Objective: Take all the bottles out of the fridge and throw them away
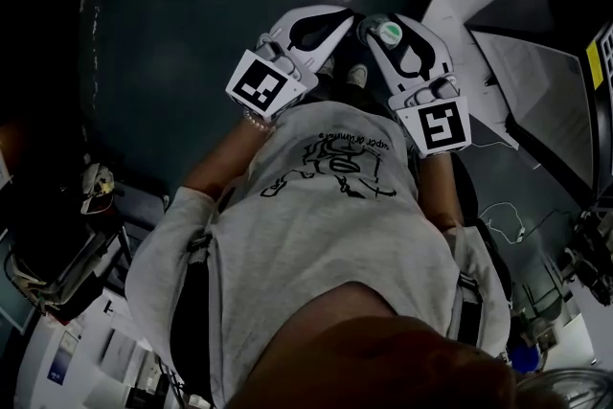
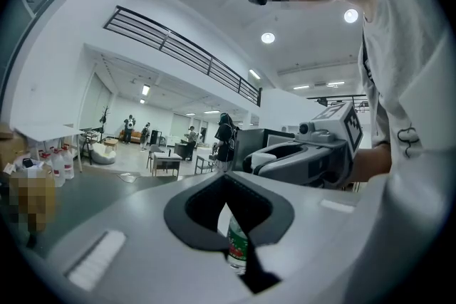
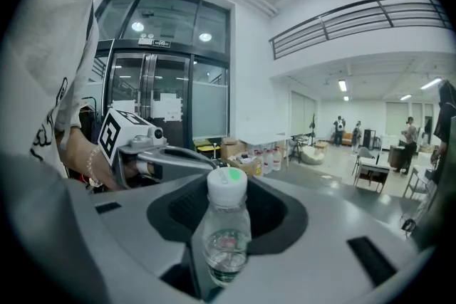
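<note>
As both forearms [image 1: 222, 163] reach forward, left gripper [image 1: 311, 34] jaws clamp a green-labelled bottle [image 2: 237, 245], right gripper [image 1: 395, 48] jaws a white-capped bottle [image 3: 226, 238].

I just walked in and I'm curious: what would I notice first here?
Right in the middle, a person in a grey shirt holds a white tool in each hand over the dark floor. The right tool grips a clear bottle with a white cap, and the left tool grips a bottle with a green label.
</note>
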{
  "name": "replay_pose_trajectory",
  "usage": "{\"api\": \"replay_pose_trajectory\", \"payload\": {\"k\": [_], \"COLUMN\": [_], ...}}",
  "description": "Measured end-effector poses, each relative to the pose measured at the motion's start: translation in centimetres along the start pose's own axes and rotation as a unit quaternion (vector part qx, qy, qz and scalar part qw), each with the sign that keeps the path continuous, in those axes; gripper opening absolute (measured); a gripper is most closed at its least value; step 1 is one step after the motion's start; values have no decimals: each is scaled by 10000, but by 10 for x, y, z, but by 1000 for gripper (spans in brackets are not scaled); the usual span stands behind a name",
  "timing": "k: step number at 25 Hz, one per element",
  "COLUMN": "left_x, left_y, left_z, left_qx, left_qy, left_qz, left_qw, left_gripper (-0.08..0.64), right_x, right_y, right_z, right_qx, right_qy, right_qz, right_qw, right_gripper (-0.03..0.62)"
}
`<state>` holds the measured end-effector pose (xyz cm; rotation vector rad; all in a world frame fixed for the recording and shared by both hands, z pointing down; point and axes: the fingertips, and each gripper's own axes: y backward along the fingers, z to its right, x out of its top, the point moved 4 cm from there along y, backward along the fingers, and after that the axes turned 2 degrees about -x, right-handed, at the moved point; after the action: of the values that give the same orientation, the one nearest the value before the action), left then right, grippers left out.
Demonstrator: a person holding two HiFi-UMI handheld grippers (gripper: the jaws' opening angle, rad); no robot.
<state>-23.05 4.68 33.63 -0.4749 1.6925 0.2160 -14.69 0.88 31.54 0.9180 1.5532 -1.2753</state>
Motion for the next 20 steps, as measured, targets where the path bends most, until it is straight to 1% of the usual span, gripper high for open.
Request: {"api": "replay_pose_trajectory", "payload": {"k": [6, 10, 15, 20], "left_x": [-20, -32, -50, -69], "left_y": [-1, -3, -5, -7], "left_z": [-7, -6, -7, -9], "left_qx": [13, 8, 23, 29], "left_qy": [-135, 13, -63, -72], "left_qz": [70, -151, -214, -282], "left_qw": [9999, 9999, 9997, 9996], "left_gripper": [8, 8, 8, 8], "right_x": [-20, -35, -53, -76], "right_y": [-5, -8, -13, -20], "right_z": [-1, 0, -3, -5], "right_qx": [-157, -212, -191, -222], "right_qy": [-98, -177, -129, -267], "right_qz": [-52, -94, -79, -145], "right_qw": [9998, 9996, 9997, 9993], "right_gripper": [158, 158, 158, 158]}}
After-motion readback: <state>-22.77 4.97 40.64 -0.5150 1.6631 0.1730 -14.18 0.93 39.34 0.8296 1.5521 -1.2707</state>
